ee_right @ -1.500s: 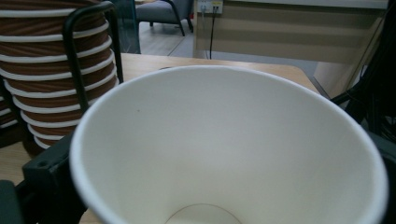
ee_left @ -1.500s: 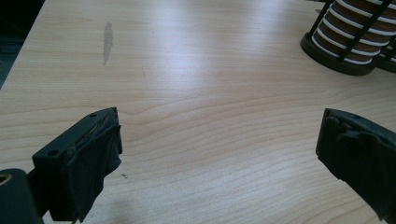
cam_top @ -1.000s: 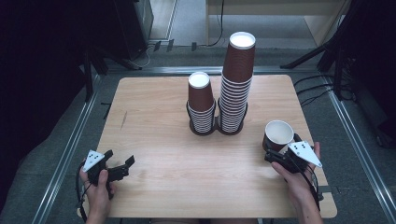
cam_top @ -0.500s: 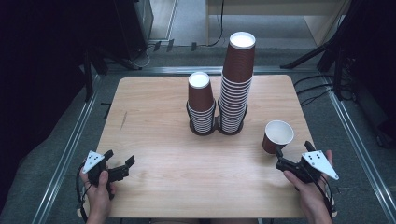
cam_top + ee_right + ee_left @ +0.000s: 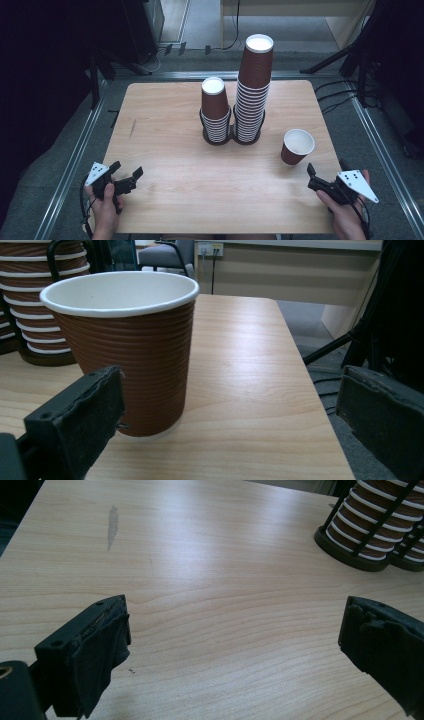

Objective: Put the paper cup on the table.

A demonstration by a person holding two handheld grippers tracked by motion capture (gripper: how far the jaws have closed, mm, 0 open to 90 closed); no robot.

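Observation:
A single brown ribbed paper cup [image 5: 297,146] with a white inside stands upright on the wooden table [image 5: 170,125], right of centre. My right gripper [image 5: 327,168] is open just near of it, close to the table's front right corner, not touching it. In the right gripper view the cup [image 5: 125,350] stands just beyond the left jaw, and the right gripper [image 5: 230,390] holds nothing. My left gripper [image 5: 126,170] is open over the front left of the table, and in its own view the left gripper [image 5: 235,640] has only bare wood between its jaws.
Two stacks of the same brown cups stand mouth-down in black wire holders at the table's far middle: a short stack [image 5: 215,112] and a tall stack [image 5: 253,90]. The short stack's holder base [image 5: 350,550] lies far right of the left gripper. Metal rails [image 5: 75,160] flank the table.
My right gripper has let go of the cup and drawn back toward the front edge. The cup now stands free on the table. The left gripper has stayed put.

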